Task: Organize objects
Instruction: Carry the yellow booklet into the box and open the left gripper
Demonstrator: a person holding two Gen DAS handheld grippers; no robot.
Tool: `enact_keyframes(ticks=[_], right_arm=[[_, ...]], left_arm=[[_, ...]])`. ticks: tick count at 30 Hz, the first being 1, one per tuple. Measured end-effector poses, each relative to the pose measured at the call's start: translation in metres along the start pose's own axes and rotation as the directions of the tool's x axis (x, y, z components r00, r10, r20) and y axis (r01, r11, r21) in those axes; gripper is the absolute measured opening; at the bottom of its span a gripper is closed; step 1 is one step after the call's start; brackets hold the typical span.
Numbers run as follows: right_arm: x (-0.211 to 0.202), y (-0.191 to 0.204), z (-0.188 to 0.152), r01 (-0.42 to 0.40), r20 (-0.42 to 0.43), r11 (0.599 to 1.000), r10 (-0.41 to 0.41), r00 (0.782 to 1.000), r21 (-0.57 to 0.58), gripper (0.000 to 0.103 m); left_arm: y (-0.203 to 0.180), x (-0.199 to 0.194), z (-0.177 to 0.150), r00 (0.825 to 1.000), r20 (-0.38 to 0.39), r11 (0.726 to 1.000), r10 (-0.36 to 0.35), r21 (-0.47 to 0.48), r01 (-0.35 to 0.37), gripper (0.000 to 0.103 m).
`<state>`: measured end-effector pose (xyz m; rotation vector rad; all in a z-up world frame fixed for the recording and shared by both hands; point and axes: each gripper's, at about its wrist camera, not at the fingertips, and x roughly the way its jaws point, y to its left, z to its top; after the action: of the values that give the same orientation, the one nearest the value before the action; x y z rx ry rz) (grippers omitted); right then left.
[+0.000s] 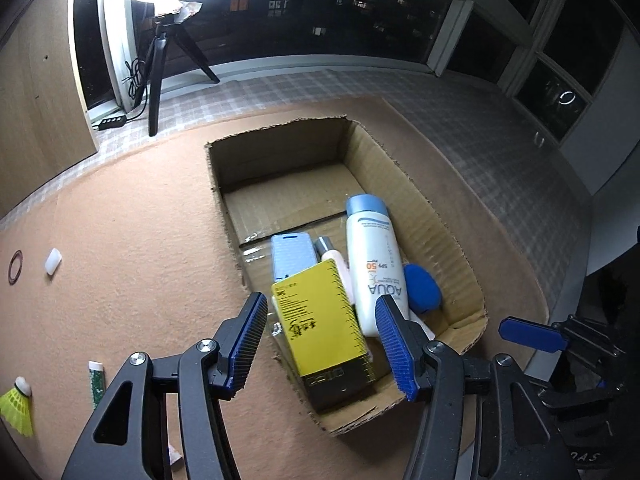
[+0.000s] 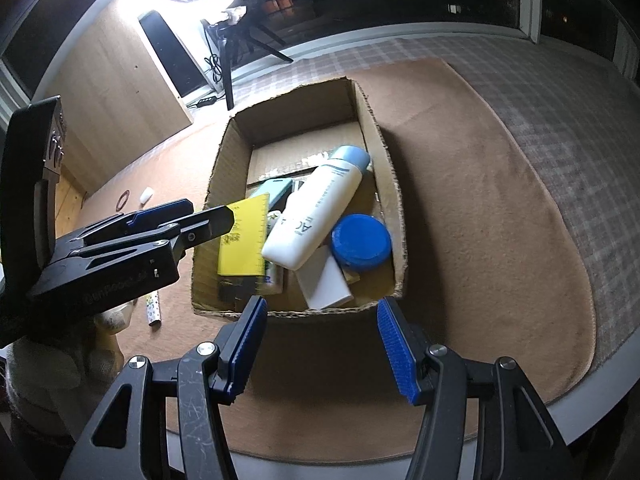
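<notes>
Left wrist view only: shuttlecock [image 1: 16,404], white cap [image 1: 53,261] and rubber ring [image 1: 15,267] on the tan mat [image 1: 132,240]. Right wrist view only: blue round lid [image 2: 361,243] seen whole inside the cardboard box [image 2: 390,184].

Left gripper [image 1: 322,344] spread wide, holding nothing; yellow-labelled box [image 1: 326,320] lies in the cardboard box directly between and below its fingers, beside the AQUA sunscreen bottle [image 1: 374,256].

Right gripper [image 2: 322,344] also apart, empty, hovering just short of the box's near wall.
</notes>
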<state>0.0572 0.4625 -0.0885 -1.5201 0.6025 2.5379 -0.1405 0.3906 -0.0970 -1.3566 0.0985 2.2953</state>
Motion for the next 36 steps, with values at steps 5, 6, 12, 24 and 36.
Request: enact_keyframes(ticks=[5,6,12,24,36], right_arm=[[0.002,0.014,0.002,-0.004,0.005,1.000,0.004,1.000,-0.012,0.054],[0.002,0.018,0.002,-0.004,0.007,1.000,0.004,1.000,-0.016,0.054],[0.008,0.048,0.002,-0.008,0.014,0.999,0.008,1.000,-0.051,0.054],[0.029,0.128,-0.002,-0.034,-0.012,0.988,0.032,0.999,-0.153,0.054],[0.068,0.191,-0.008,-0.100,-0.082,0.966,0.083,0.993,-0.238,0.054]], left_arm=[[0.014,-0.014,-0.005,1.000,0.016,1.000,0.019,0.000,-0.019,0.060],[0.018,-0.017,-0.007,1.000,0.019,1.000,0.022,-0.004,-0.022,0.060],[0.047,-0.038,-0.020,0.999,0.033,0.999,0.039,-0.024,-0.038,0.060],[0.119,-0.075,-0.054,0.995,0.032,0.992,0.097,-0.085,-0.094,0.060],[0.208,-0.059,-0.095,0.991,-0.085,0.974,0.101,-0.195,-0.116,0.059]])
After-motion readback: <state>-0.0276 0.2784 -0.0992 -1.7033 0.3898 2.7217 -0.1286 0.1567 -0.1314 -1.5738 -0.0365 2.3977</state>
